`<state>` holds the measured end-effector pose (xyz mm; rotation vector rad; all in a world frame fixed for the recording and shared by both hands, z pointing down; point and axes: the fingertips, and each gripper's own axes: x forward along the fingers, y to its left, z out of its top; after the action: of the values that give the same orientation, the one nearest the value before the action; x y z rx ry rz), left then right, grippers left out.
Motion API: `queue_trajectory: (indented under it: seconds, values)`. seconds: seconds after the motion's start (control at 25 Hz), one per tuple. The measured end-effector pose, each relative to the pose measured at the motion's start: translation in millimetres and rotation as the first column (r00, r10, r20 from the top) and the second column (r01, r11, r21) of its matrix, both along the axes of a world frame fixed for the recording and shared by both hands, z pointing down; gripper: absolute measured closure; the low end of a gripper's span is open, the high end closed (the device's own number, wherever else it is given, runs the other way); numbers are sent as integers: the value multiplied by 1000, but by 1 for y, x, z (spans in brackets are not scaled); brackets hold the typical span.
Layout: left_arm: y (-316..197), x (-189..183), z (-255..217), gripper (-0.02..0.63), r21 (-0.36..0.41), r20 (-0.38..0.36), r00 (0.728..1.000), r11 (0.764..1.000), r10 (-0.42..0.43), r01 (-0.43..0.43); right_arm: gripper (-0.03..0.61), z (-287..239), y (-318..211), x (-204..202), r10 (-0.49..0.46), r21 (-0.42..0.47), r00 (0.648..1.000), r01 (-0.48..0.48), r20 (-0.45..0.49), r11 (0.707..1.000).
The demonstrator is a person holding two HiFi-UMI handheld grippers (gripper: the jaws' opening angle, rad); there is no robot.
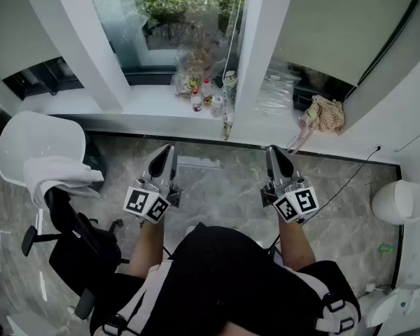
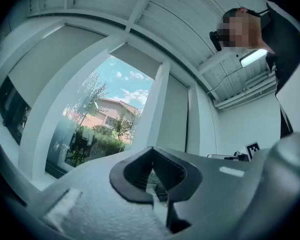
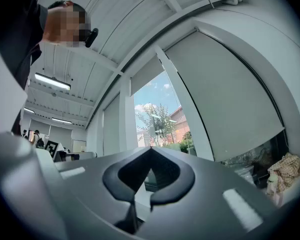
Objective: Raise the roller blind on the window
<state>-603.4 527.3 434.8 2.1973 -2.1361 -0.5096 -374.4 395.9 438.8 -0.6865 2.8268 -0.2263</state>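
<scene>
Grey roller blinds cover the left pane (image 1: 14, 26) and the right pane (image 1: 343, 19); the middle pane (image 1: 189, 5) is bare and shows trees. A thin pull cord (image 1: 232, 61) hangs beside the white mullion (image 1: 262, 54) down to the sill. My left gripper (image 1: 169, 149) and right gripper (image 1: 274, 150) are held side by side over the floor, short of the sill, pointing at the window. Both are shut with nothing between the jaws. In the left gripper view the shut gripper (image 2: 151, 151) faces the bare pane. The right gripper (image 3: 150, 149) faces the right blind (image 3: 230, 99).
Small bottles (image 1: 206, 93) and a plastic bag stand on the window sill (image 1: 147, 103). A checked cloth (image 1: 325, 114) lies at the sill's right. A white chair (image 1: 38, 142) and a black office chair (image 1: 77, 250) stand at the left, a white bin (image 1: 399, 201) at the right.
</scene>
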Motion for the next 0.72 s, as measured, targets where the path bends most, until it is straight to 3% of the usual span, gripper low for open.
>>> queue_trajectory:
  seconds: [0.72]
  values:
    - [-5,5,5,614,-4,-21,1000,1000,20,-20,580,-4,0,-1,-32,4,999,32,15,999]
